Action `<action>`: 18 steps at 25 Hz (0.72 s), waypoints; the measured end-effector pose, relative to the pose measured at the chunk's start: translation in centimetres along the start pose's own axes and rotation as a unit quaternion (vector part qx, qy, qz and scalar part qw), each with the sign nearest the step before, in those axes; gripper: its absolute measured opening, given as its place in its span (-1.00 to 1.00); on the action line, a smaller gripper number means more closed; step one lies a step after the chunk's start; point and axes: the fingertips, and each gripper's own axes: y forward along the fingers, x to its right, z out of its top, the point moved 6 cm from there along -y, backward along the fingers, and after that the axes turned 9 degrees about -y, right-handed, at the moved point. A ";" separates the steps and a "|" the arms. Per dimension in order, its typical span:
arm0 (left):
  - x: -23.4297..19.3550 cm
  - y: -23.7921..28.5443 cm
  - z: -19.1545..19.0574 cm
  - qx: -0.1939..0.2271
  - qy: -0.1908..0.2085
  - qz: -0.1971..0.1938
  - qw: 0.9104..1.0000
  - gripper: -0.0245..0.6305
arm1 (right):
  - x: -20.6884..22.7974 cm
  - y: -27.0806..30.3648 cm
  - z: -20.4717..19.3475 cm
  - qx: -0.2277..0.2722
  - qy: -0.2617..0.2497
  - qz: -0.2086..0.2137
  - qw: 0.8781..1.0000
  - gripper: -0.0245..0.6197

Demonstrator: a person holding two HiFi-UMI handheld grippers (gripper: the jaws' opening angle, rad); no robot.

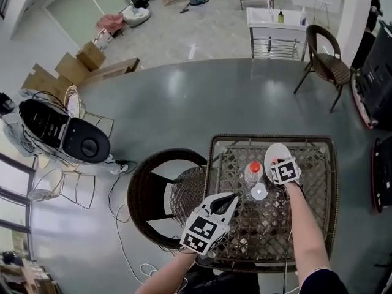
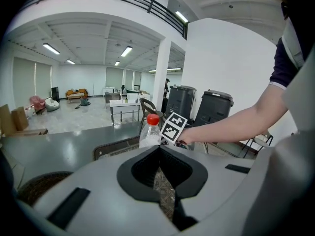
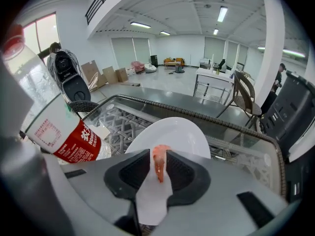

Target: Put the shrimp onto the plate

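Right hand-held gripper (image 3: 158,155) is clamped on the shrimp (image 3: 159,165), and I see the orange body pinched upright between the pads. The white plate (image 3: 183,132) sits directly beyond the jaws. I can't tell if the shrimp touches it. In the head view this gripper overlaps the plate's near edge. A red-capped bottle (image 3: 47,117) stands just left of the plate, with a small white disc (image 1: 259,192) beside it on the bench (image 1: 318,213). Left hand-held gripper (image 2: 159,150) is clenched with tips together and nothing in it. It hovers at the bench's near-left corner, by the wicker chair (image 1: 150,195).
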 end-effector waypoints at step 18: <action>4.1 -3.6 3.4 0.039 0.061 -0.124 0.990 -0.90 | -8.9 -19.2 0.1 0.215 0.084 -0.049 0.972 -0.90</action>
